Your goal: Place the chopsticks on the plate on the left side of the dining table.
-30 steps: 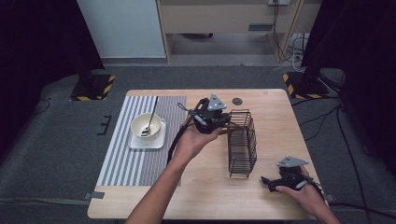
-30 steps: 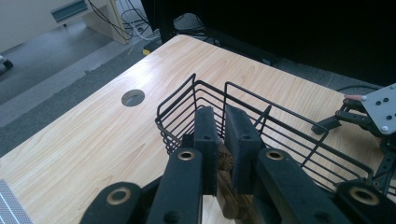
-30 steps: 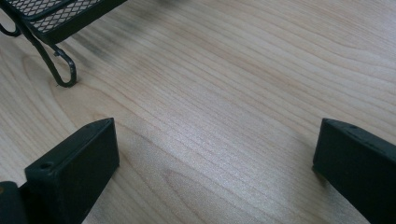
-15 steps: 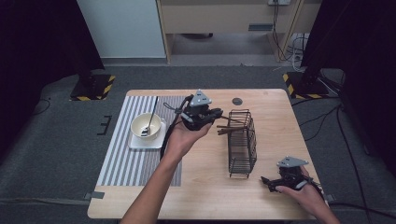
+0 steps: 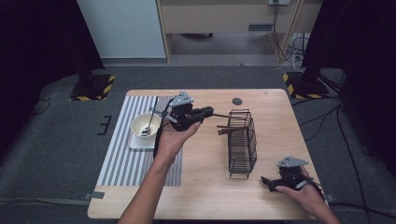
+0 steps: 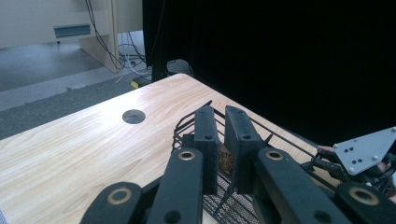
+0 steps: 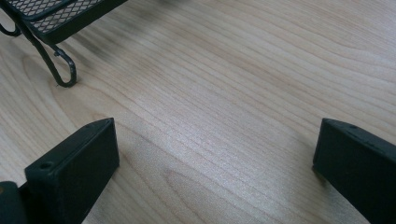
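On my left a white bowl [image 5: 145, 125] sits on a white square plate [image 5: 135, 141], a metal utensil [image 5: 150, 120] leaning in it. Both rest on the striped mat [image 5: 126, 163] over the wooden table [image 5: 205, 186]. A round dark hole [image 5: 237, 101] marks the tabletop's far edge.

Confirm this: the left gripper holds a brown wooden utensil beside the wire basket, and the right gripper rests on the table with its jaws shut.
One slip: the right gripper rests on the table with jaws wide open, as the right gripper view shows. The left gripper does hold the brown wooden utensil beside the wire basket.
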`<state>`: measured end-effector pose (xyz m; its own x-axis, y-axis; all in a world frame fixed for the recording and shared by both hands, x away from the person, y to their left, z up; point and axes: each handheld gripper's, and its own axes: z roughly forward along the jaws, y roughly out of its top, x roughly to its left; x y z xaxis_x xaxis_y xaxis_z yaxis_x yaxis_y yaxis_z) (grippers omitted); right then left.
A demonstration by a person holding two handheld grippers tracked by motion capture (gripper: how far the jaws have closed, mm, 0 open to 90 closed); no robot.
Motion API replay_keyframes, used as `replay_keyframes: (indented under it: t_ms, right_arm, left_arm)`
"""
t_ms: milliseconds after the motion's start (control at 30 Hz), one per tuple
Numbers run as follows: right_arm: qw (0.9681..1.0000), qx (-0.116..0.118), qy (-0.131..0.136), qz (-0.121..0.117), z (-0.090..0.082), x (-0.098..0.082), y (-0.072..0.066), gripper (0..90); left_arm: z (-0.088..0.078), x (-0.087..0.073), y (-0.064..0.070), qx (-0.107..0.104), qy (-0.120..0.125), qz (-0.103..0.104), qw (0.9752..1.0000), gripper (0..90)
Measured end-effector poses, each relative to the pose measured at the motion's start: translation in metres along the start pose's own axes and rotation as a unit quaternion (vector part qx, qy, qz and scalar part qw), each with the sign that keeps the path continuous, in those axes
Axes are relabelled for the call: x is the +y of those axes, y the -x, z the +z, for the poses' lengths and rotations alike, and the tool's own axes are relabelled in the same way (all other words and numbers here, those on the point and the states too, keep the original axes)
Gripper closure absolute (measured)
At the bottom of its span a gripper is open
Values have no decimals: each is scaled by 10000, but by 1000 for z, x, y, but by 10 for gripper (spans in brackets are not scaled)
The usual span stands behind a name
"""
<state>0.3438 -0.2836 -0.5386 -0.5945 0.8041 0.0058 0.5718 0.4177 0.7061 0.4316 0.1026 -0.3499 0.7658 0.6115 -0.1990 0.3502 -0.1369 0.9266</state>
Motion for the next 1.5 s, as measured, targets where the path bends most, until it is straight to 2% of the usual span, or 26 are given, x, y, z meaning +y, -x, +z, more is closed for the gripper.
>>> replay_keyframes:
  t_ms: [133, 200, 567, 700, 833, 967, 1133, 1300, 1500]
  right_arm:
    - [10000, 0, 0, -1, 0, 0, 0, 2]
    - [10000, -1, 1, 3, 0, 0, 0, 2]
    - [10000, 0, 0, 0, 0, 0, 0, 2]
    - [10000, 1, -5, 10, 0, 0, 0, 2]
    - [10000, -5, -1, -2, 0, 0, 0, 2]
    - [10000, -1, 1, -4, 0, 0, 0, 2]
    - [10000, -1, 2, 0, 0, 0, 0, 2]
    - [10000, -1, 0, -1, 0, 0, 0, 2]
    - [10000, 0, 1, 3, 0, 0, 0, 2]
  left_arm:
    - [-7, -6, -8, -82, 179, -186, 9996, 834]
    - [-9, -9, -9, -116, 213, -210, 9995, 834]
    - [-16, -9, -9, -166, 436, -197, 9987, 834]
    - [-14, -8, -10, -297, 644, -367, 9968, 834]
    - [-14, -8, -8, -292, 716, -358, 9964, 834]
    - [-13, -8, -9, -351, 893, -473, 9943, 834]
    - [-11, -9, -8, -268, 925, -460, 9943, 834]
    - [-14, -10, -8, -137, 1109, -469, 9926, 834]
    - [-16, -15, -9, 37, 1294, -605, 9897, 834]
